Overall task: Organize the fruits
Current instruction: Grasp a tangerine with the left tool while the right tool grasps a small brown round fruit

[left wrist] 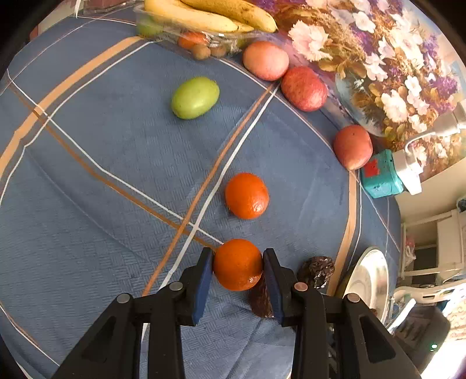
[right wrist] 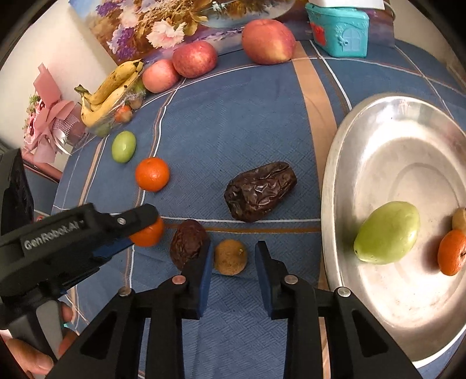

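My left gripper point(left wrist: 237, 263) is shut on a tangerine point(left wrist: 237, 264) on the blue cloth; it also shows in the right wrist view point(right wrist: 147, 233). A second tangerine point(left wrist: 246, 195) lies just beyond it. My right gripper point(right wrist: 231, 259) is open around a small brown round fruit point(right wrist: 230, 256), with gaps on both sides. A small dark date point(right wrist: 188, 243) touches its left finger, and a larger date point(right wrist: 260, 191) lies ahead. The silver plate point(right wrist: 378, 122) at right holds a green fruit point(right wrist: 387, 233), a tangerine point(right wrist: 453, 252) and another fruit at the edge.
A green fruit point(left wrist: 195, 97) and three red apples point(left wrist: 304, 89) lie farther back by a floral picture point(left wrist: 378, 58). A clear tray with bananas point(left wrist: 209, 14) stands at the far end. A teal box point(right wrist: 337, 29) sits at the cloth's edge.
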`<state>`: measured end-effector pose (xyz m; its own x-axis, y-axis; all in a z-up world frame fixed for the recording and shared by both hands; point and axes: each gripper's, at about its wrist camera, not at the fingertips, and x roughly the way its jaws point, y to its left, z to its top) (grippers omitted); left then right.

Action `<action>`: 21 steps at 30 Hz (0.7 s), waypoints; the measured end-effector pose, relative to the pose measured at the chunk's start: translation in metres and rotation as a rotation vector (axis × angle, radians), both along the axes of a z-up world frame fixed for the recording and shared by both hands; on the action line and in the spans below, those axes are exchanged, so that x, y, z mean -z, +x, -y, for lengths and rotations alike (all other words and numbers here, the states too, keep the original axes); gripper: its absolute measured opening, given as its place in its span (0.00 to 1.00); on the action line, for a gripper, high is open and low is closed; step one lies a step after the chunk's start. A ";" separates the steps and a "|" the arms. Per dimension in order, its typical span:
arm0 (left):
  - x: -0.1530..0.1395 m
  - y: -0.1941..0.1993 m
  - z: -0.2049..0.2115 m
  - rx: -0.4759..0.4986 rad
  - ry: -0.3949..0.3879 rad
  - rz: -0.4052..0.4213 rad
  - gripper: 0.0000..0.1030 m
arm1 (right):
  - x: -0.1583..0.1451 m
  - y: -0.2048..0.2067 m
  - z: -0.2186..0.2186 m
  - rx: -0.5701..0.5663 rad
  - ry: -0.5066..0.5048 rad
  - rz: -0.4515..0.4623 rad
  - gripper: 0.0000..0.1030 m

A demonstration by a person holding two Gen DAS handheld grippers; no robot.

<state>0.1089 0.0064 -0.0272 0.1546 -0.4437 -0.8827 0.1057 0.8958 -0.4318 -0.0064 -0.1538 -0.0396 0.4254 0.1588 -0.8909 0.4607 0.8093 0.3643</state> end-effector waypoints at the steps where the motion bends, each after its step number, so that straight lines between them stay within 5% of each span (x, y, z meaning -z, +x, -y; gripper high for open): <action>1: -0.001 0.000 -0.001 -0.001 -0.003 0.002 0.36 | 0.000 0.000 0.000 0.003 0.005 0.000 0.30; 21: -0.026 -0.008 0.006 0.008 -0.009 0.086 0.36 | -0.029 -0.007 0.006 0.037 -0.008 0.058 0.25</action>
